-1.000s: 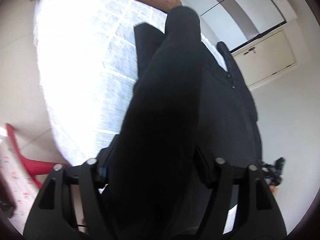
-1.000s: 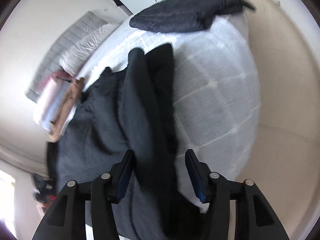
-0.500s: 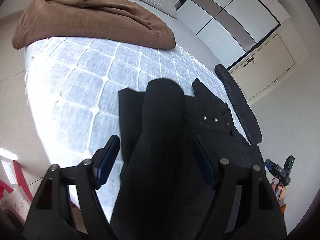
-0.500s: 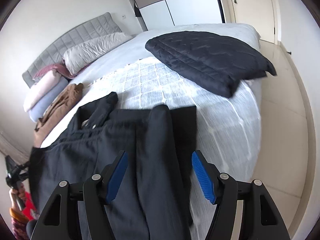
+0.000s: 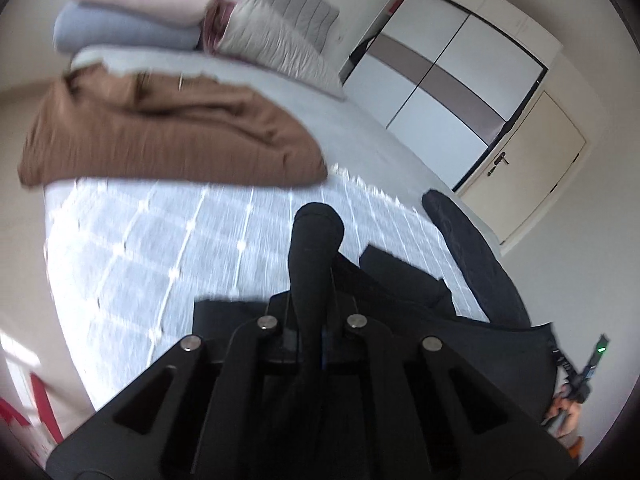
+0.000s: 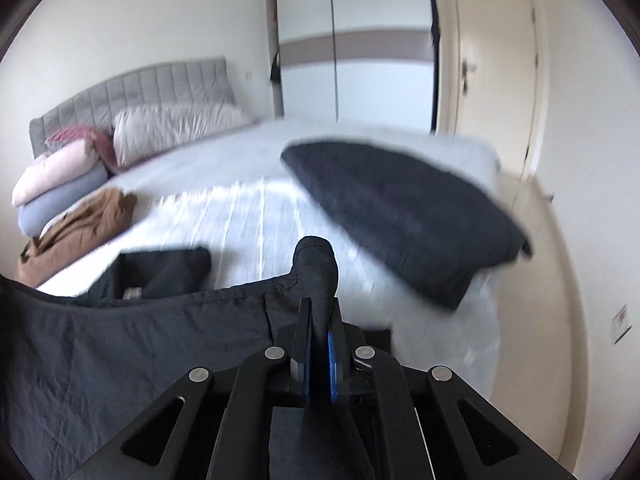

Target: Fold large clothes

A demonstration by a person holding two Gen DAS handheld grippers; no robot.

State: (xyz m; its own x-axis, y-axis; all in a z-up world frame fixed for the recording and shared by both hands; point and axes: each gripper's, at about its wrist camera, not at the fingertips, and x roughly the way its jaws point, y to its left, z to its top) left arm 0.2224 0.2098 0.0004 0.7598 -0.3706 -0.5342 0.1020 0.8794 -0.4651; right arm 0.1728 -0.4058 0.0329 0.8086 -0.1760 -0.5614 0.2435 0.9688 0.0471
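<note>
Both grippers (image 5: 310, 334) (image 6: 319, 354) pinch the dark garment (image 6: 120, 344); blur probably hides detail.

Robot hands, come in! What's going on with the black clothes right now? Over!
Left gripper shut on black garment. Right gripper shut on it too. Edge held up between them, rest on bed. Dark quilt and brown garment lie ahead.

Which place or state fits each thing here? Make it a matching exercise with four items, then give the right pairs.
Things:
1. black garment
2. brown blanket
3. dark quilted blanket
4. pink pillow

Places or states:
A. stacked on a blue-grey pillow by the headboard
B. pinched in both the left gripper and the right gripper
C. lying at the bed's door-side edge
D. bunched beside the stacked pillows

Pairs: 1-B, 2-D, 3-C, 4-A
</note>
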